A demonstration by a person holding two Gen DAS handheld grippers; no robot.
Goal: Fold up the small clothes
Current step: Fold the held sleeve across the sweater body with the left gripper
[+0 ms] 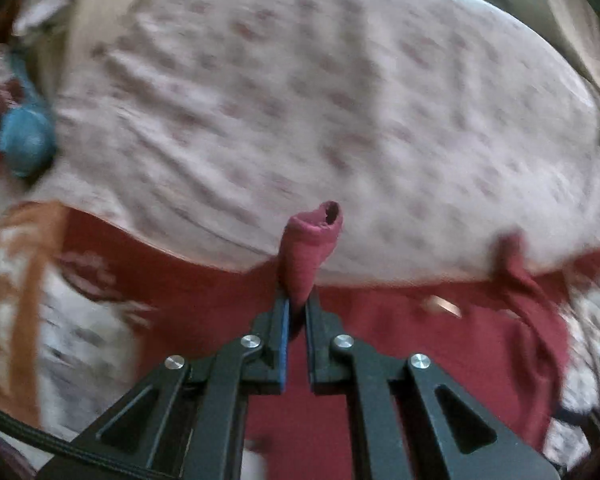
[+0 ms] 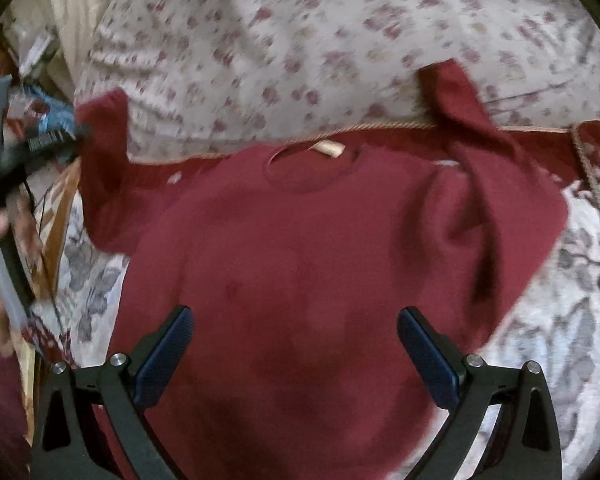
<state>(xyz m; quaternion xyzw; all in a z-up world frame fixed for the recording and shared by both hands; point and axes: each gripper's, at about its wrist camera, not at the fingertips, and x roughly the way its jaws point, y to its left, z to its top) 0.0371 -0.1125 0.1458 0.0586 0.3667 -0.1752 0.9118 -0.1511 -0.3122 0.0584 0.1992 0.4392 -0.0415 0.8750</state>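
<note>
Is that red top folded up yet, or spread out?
Mostly spread: the red top lies flat, neckline showing, sleeves out; left gripper pinches one cuff.

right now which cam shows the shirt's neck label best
The right wrist view: the pale neck label sits inside the collar of the maroon shirt, fairly sharp and unobstructed. The left wrist view shows only a small blurred pale smear there.

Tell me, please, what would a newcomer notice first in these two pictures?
First, the dark red sweater spread flat on the bed, filling the middle of the right wrist view. Next, the left gripper, shut on the sweater's sleeve cuff and lifting it, while the right gripper hangs open above the sweater's body.
</note>
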